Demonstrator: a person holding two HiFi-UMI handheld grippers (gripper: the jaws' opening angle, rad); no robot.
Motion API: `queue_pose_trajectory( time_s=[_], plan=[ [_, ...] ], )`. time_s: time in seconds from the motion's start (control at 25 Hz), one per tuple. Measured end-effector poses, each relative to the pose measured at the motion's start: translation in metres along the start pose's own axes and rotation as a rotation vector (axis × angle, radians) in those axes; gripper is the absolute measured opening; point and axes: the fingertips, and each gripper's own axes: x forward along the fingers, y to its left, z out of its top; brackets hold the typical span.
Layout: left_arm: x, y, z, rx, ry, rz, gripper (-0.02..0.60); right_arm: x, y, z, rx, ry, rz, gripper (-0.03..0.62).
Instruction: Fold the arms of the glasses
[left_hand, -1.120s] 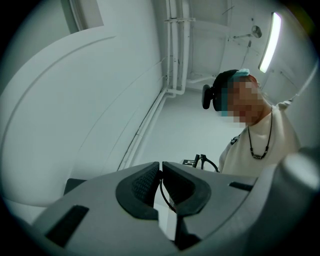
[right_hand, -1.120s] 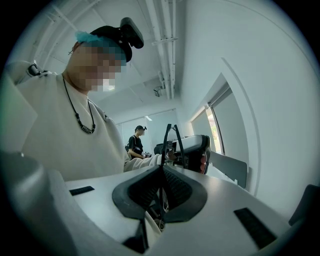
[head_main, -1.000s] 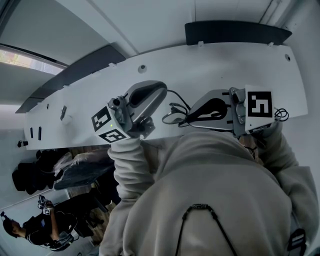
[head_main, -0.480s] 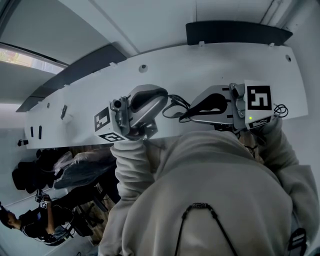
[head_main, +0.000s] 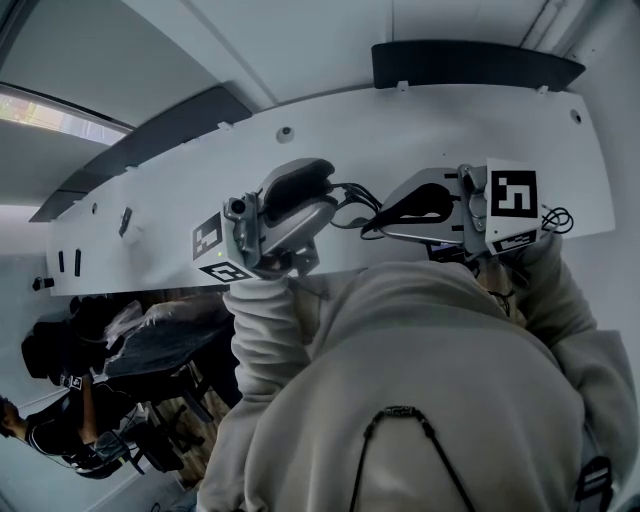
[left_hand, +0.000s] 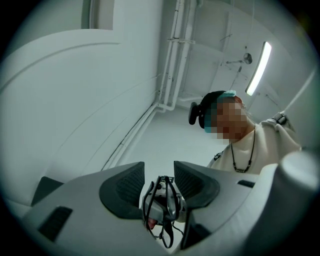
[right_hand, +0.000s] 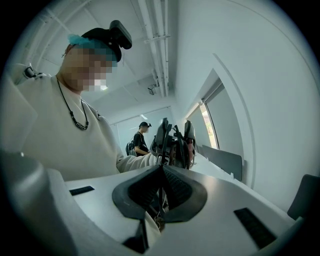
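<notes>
Head view: the glasses (head_main: 352, 205) hang between left tongs (head_main: 325, 190) and right tongs (head_main: 375, 226), over the tabletop's (head_main: 480, 130) near edge. Left gripper view: these tongs have just been opening and stand apart, with the glasses end-on between them, unpressed. Right gripper view: these tongs clamp a thin part of the glasses, so the right hand alone holds them.

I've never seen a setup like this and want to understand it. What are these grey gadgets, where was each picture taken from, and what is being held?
There is no robot here. A person holds a pair of grey tongs in each hand. The head view comes from a camera on the person's head, looking down past their chest at a white table. The other two pictures come from cameras that ride on the tools, each looking along its own tongs. The right tongs are shut on a thin part of a pair of dark glasses. The left tongs have just been opening. The glasses stand in their gap, and the pads are not pressing on them.
</notes>
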Motion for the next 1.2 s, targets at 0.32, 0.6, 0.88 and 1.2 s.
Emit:
queue_pose_trajectory(
  time_s=[0.32,0.6,0.88,1.2],
  plan=[
    [-0.020,0.018,0.007,0.061,-0.029,0.132,0.206,-0.019,-0.035,-0.032,0.012,0.080,-0.105,0.038],
    [-0.025,0.038,-0.018,0.072,0.075,0.257,0.083,-0.035,-0.095,-0.104,-0.015,0.347,-0.296,0.038],
    [-0.027,0.036,-0.038,0.035,0.121,0.293,0.006,-0.043,-0.137,-0.199,0.008,0.544,-0.375,0.038],
    [-0.029,0.028,-0.056,0.031,0.160,0.300,0.006,-0.046,-0.164,-0.292,-0.086,0.829,-0.373,0.038]
  ],
)
